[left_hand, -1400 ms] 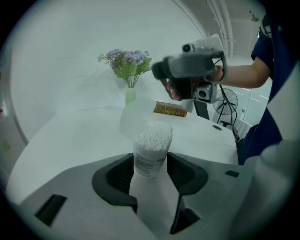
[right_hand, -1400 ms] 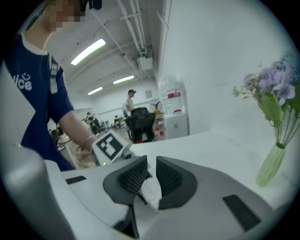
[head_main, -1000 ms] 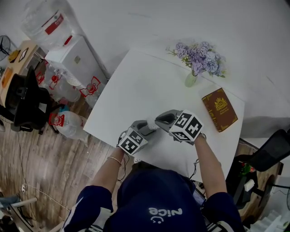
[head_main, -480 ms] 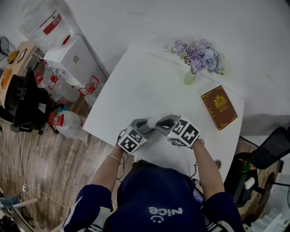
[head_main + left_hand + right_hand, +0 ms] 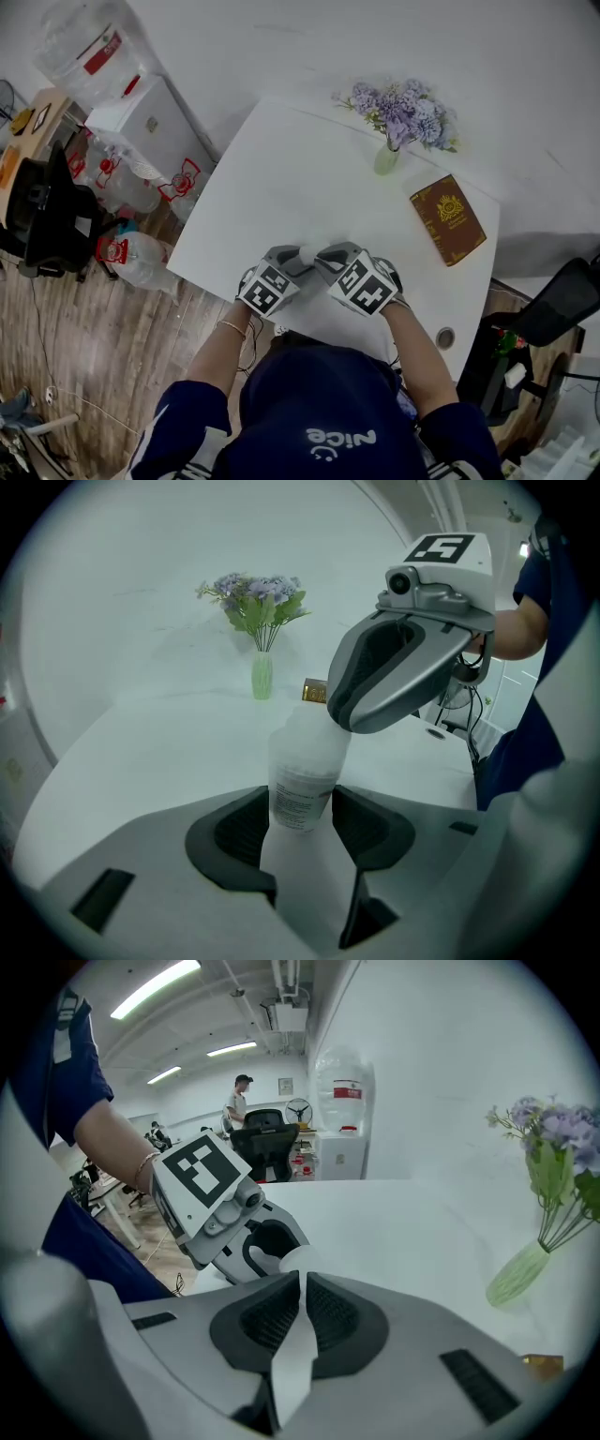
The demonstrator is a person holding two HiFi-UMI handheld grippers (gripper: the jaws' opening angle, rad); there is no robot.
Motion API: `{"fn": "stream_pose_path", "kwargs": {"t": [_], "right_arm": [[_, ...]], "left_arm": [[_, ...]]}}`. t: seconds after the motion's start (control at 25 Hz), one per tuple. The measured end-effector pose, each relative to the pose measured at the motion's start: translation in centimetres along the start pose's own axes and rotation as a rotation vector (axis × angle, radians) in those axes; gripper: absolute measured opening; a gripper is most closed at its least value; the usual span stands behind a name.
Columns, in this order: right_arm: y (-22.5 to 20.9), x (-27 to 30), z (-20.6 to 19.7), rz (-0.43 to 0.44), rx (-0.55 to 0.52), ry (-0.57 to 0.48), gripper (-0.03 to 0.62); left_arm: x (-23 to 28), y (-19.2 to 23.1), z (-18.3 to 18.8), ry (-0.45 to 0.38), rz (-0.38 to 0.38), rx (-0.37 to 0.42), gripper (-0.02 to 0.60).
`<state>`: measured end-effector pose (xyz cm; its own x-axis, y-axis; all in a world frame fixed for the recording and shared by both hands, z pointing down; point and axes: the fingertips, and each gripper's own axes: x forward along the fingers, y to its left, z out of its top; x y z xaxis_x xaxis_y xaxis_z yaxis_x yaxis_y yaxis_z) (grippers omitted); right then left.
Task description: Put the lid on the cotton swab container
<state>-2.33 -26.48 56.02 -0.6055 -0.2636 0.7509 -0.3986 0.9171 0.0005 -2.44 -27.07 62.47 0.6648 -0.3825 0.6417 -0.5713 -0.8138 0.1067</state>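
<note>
The cotton swab container (image 5: 302, 782), a translucent white bottle with a printed label, stands upright between the jaws of my left gripper (image 5: 302, 819), which press on its sides. Its white lid (image 5: 306, 722) sits at the container's top, under the tips of my right gripper (image 5: 339, 716). In the right gripper view the right gripper (image 5: 300, 1277) is pinched to a thin slit, with the lid (image 5: 296, 1258) at its tips, facing the left gripper (image 5: 255, 1241). From the head view the two grippers meet tip to tip near the table's front edge, left gripper (image 5: 296, 257), right gripper (image 5: 321, 257).
On the white table (image 5: 281, 187), a green vase with purple flowers (image 5: 386, 159) stands at the far side and a brown book (image 5: 448, 218) lies at the right. A water dispenser (image 5: 155, 117) and water bottles stand on the floor to the left. A black chair (image 5: 553, 309) is at the right.
My right gripper has moved left and down until its tips meet the left gripper over the container. The left gripper has barely shifted.
</note>
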Motion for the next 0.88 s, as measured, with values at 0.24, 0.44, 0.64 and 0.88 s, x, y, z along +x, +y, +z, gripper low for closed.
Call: {"fn": "stream_pose_path", "kwargs": {"t": [0.24, 0.44, 0.64, 0.88], "right_arm": [[-0.1, -0.5, -0.4, 0.041, 0.209, -0.105, 0.057], [0.0, -2.7, 0.3, -0.051, 0.275, -0.268, 0.058], [0.0, -6.8, -0.3, -0.199, 0.402, -0.479, 0.058], [0.7, -11.0, -3.8, -0.44, 0.483, -0.576, 0.058]], "left_arm": [[-0.2, -0.5, 0.0, -0.012, 0.016, -0.061, 0.233], [-3.0, -0.8, -0.9, -0.021, 0.088, -0.087, 0.238], [-6.7, -2.9, -0.8, -0.137, 0.121, -0.117, 0.225], [-10.7, -5.8, 2.4, -0.351, 0.179, -0.228, 0.189]]}}
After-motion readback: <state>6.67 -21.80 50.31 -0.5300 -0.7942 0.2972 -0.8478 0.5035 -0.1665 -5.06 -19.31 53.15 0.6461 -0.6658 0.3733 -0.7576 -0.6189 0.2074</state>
